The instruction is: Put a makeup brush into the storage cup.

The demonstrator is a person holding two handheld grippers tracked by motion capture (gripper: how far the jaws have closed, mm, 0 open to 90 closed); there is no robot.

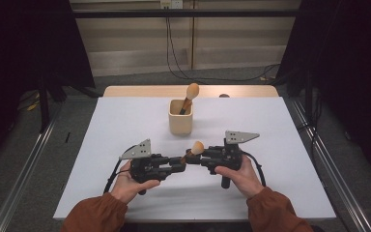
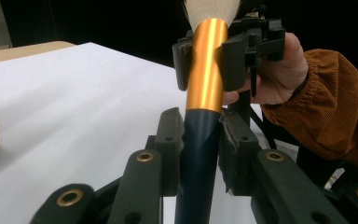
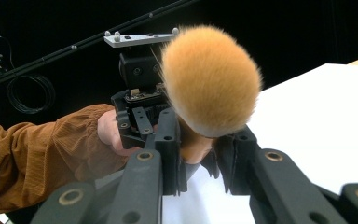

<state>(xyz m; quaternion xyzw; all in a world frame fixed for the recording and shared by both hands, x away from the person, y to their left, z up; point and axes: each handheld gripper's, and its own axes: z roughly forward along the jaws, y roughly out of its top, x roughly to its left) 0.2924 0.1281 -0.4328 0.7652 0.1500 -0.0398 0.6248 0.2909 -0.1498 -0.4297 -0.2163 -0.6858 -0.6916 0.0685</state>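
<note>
A makeup brush (image 1: 197, 147) with a fluffy orange head, gold ferrule (image 2: 207, 65) and dark handle (image 2: 199, 158) hangs between both grippers just above the white table (image 1: 125, 121), near its front. My left gripper (image 1: 182, 162) is shut on the dark handle, whose sides its jaws (image 2: 200, 135) pinch. My right gripper (image 1: 194, 157) is shut on the gold ferrule just under the bristles (image 3: 209, 79). The two grippers point at each other, tips almost meeting.
A cream cup (image 1: 180, 118) stands at the middle of the table behind the grippers, with a second orange-headed brush (image 1: 192, 92) leaning in it. A wooden edge (image 1: 140, 91) runs along the table's far side. Dark curtains and cables lie beyond.
</note>
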